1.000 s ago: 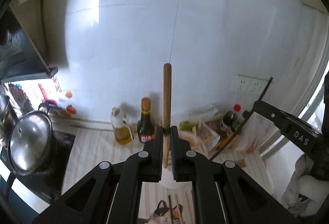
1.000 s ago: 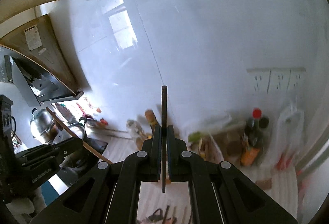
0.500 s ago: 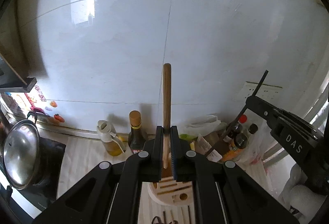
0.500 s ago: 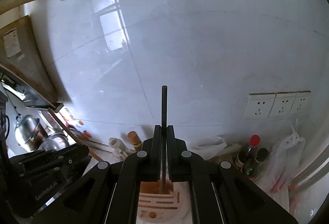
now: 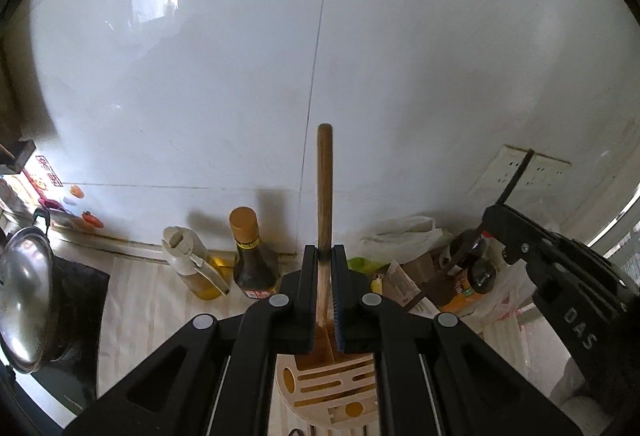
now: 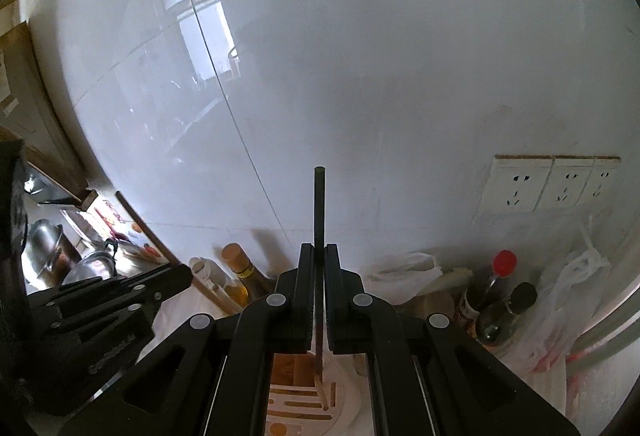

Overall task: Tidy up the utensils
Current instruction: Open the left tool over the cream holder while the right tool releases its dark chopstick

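Note:
My left gripper (image 5: 324, 256) is shut on a wooden-handled utensil (image 5: 324, 195) that stands upright; its lower end enters the round wooden utensil holder (image 5: 332, 388) just below. My right gripper (image 6: 319, 256) is shut on a thin dark-handled utensil (image 6: 319, 211), also upright, with its lower end at the slotted top of the same holder (image 6: 296, 400). The right gripper also shows at the right of the left wrist view (image 5: 560, 268), the left gripper at the left of the right wrist view (image 6: 100, 300). The utensils' working ends are hidden.
An oil dispenser (image 5: 192, 264) and a dark sauce bottle (image 5: 250, 256) stand against the white tiled wall. Bags and bottles (image 6: 496, 296) crowd the right corner under wall sockets (image 6: 552, 183). A steel pot lid (image 5: 22, 296) lies on the stove at left.
Both grippers have lowered with their utensils toward the counter. The slotted holder has come into view under them and the utensil ends now reach it.

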`<state>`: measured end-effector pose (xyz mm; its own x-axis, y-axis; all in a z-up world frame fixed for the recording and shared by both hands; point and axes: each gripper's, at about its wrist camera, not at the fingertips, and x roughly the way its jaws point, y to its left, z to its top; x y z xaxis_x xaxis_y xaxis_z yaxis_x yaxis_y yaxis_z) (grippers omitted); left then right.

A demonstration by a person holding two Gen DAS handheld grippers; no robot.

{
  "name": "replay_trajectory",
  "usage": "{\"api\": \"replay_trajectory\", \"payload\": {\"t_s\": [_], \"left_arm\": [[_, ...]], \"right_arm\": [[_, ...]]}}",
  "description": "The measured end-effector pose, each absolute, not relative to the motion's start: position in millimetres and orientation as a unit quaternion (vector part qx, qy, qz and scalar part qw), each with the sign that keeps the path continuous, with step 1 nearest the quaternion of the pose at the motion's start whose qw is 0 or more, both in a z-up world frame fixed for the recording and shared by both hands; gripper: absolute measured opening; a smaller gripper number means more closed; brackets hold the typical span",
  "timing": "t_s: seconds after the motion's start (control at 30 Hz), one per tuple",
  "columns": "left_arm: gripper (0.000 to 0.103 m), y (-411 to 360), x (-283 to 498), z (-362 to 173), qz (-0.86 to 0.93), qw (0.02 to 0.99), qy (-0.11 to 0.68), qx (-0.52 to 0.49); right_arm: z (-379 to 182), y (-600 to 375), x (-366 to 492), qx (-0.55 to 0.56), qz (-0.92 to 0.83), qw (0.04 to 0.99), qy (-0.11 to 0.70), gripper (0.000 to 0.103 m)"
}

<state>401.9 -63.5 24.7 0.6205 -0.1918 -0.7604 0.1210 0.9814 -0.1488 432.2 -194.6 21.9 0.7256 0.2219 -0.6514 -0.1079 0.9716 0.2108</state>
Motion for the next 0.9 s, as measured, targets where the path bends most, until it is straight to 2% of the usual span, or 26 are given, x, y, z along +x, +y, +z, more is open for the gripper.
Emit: {"api": "replay_trajectory", "payload": {"t_s": [0.67, 0.8, 0.87, 0.9], "left_arm": [[0.005, -55.1, 412.4, -18.6, -0.081, 0.874, 0.476, -0.046], [0.009, -50.5, 410.6, -17.8, -0.077, 0.867, 0.489, -0.06], [0.014, -47.4, 407.6, -13.5, -0.072, 0.868, 0.487, -0.067], [0.027, -46.0, 406.1, -11.2, -0.068, 0.87, 0.484, -0.069]], "right_arm": [[-12.6, -173.0, 441.1, 0.068, 0.112, 0.921, 0.368, 0.005], [-21.6, -166.4, 443.9, 0.069, 0.137, 0.905, 0.398, 0.006], [-22.8, -164.3, 441.0, 0.068, 0.143, 0.901, 0.405, 0.008], [-22.8, -164.6, 438.7, 0.068, 0.141, 0.9, 0.406, 0.017]]}}
